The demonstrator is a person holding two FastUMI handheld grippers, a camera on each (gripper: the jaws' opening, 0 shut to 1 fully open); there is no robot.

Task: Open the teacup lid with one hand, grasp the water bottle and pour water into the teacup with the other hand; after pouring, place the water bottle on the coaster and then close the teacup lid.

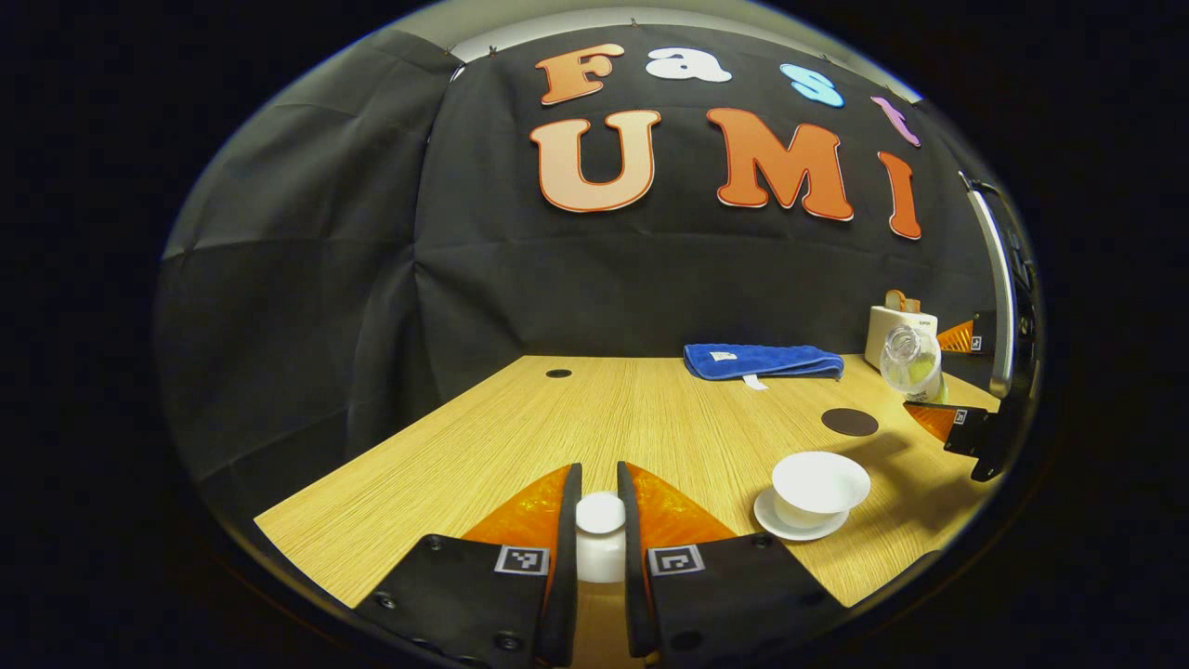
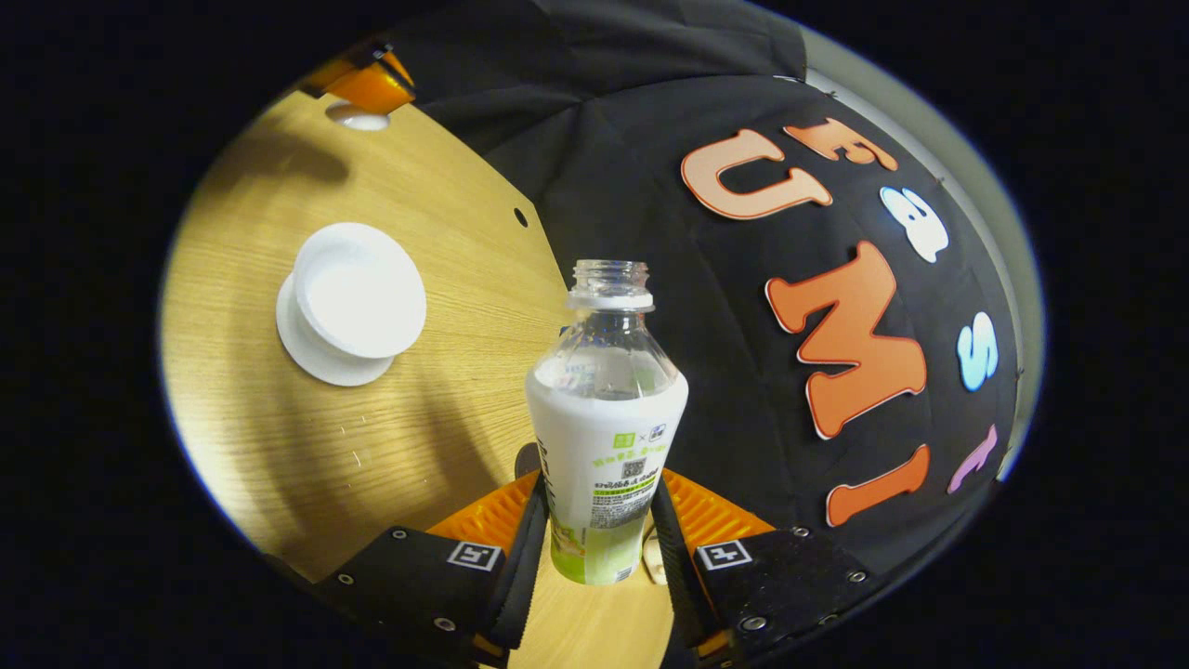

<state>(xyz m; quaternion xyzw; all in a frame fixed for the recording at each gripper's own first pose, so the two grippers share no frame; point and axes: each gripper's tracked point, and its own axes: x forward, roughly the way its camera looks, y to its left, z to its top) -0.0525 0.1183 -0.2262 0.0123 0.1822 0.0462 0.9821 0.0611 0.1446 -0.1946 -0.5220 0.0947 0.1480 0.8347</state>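
Left gripper view: teacup lid (image 1: 600, 514) sits between the left gripper (image 1: 599, 520) fingers, low over the near table (image 1: 520, 427) edge. Teacup (image 1: 819, 485) on its saucer (image 1: 799, 526) stands to the right of it. Coaster (image 1: 849, 422) lies behind the cup, further right. Folded towel (image 1: 762, 360) at the back edge by the wall, box (image 1: 899, 333) right of it. Water bottle (image 1: 911, 364) is in the air, right of the coaster, in front of the box. Right gripper view: right gripper (image 2: 594, 534) fingers clamp the bottle's lower body, mouth tilted away, teacup to its left.
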